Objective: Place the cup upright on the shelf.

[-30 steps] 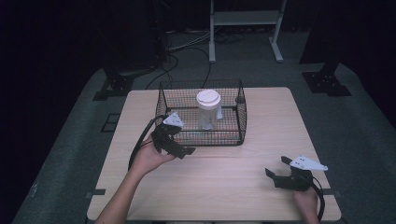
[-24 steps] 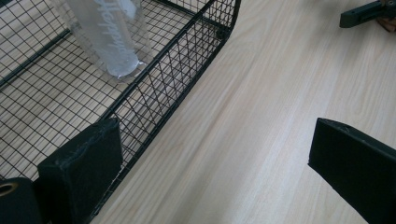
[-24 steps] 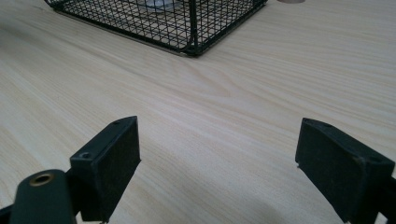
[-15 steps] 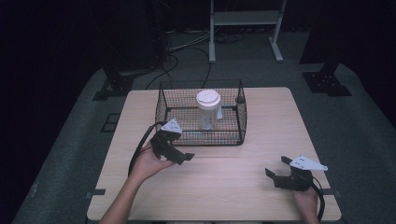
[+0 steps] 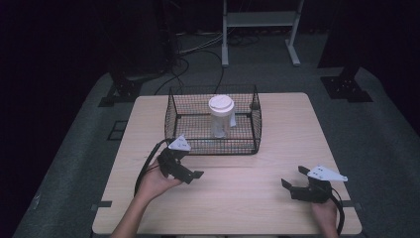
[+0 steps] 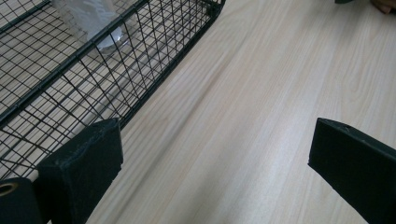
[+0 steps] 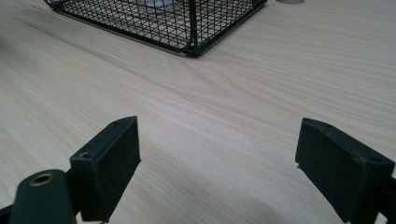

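While both jaws gape empty, we note left gripper (image 5: 190,172) beside basket (image 5: 171,119), right gripper (image 5: 292,179) well apart.

Dim room, 1 lit tabletop

In the high view the table (image 5: 277,124) is the only bright area, washed pale pink as if lit from above; the floor and background fall almost to black, and the picture is soft and grainy. Both gripper views are brighter and evenly lit, with sharp wood grain. The basket (image 6: 116,60) mesh throws faint, soft shadows, the near jaws are slightly blurred, and the clear cup (image 6: 93,18) looks hazy at the frame's top edge.
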Tool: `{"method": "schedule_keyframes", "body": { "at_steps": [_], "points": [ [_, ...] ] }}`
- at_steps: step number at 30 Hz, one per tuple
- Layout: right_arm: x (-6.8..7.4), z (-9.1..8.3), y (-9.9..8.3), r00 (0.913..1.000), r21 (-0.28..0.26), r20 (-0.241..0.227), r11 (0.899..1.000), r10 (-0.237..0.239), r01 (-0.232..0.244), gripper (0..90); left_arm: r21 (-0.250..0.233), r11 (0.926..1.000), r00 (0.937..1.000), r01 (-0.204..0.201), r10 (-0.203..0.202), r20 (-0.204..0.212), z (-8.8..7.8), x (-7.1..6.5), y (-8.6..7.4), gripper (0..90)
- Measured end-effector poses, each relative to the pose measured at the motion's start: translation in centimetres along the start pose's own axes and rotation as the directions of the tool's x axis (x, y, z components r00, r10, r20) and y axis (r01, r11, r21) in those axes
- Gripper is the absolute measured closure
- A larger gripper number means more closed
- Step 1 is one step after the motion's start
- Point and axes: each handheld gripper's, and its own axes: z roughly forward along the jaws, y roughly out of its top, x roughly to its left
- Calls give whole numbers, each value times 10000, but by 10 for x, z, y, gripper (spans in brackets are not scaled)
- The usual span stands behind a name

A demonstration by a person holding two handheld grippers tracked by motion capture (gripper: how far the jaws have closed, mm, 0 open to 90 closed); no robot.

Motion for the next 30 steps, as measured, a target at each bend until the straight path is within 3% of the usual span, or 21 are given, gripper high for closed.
{"method": "schedule_keyframes", "body": {
  "at_steps": [21,30],
  "points": [
    [1,0,0,10000,-8,21,10000,-23,23,129,-126,9999,9999,-25,23,-134,1,-11,-29,22],
    [1,0,0,10000,-6,10,10000,-14,14,129,-535,9985,9998,100,-111,-191,-1,-15,-40,22]
  ]
}}
